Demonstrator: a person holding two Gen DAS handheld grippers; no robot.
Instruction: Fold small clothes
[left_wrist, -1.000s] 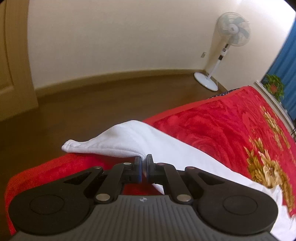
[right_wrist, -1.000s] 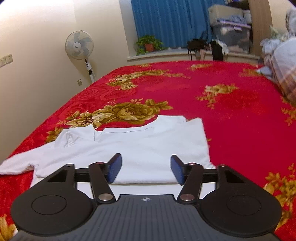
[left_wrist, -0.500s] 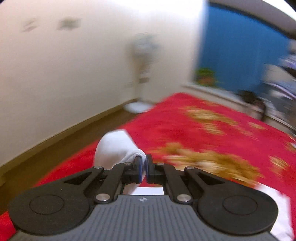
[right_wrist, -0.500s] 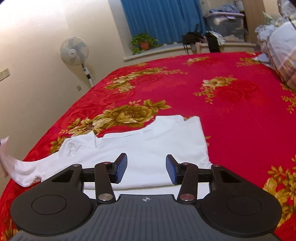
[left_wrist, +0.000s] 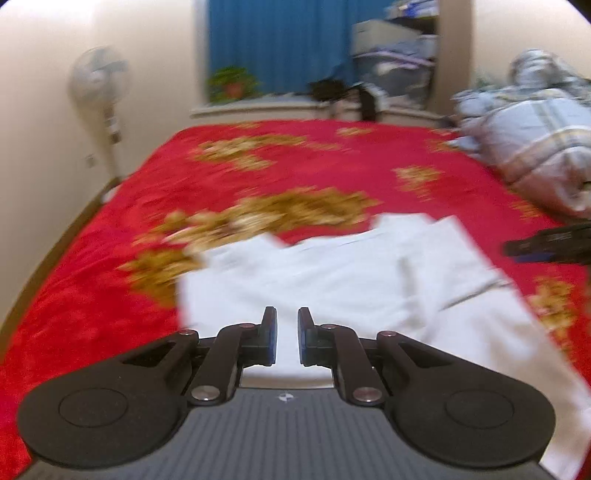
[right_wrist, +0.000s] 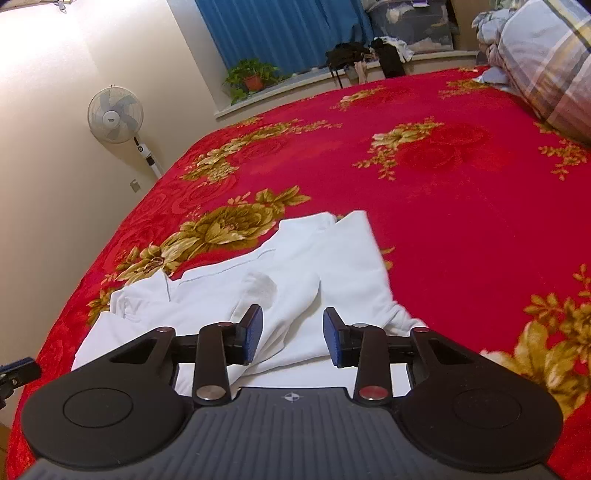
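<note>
A small white shirt (left_wrist: 354, 280) lies flat on the red floral bedspread (left_wrist: 258, 173), collar towards the far side. In the right wrist view the shirt (right_wrist: 295, 280) has its left sleeve (right_wrist: 269, 295) folded across the body. My left gripper (left_wrist: 287, 334) hovers over the shirt's near edge, jaws slightly apart and empty. My right gripper (right_wrist: 291, 334) is open and empty, just above the shirt's lower hem. The right gripper's tip also shows at the right edge of the left wrist view (left_wrist: 546, 245).
A folded plaid quilt (right_wrist: 546, 55) lies at the bed's far right. A standing fan (right_wrist: 116, 118) is by the left wall. A window ledge with a potted plant (right_wrist: 251, 75), bags and storage boxes runs behind the bed. The bed's left edge drops to the floor.
My left gripper swung the sleeve from the bed's left edge over onto the shirt body and let it go. My right gripper moved slightly and stayed open.
</note>
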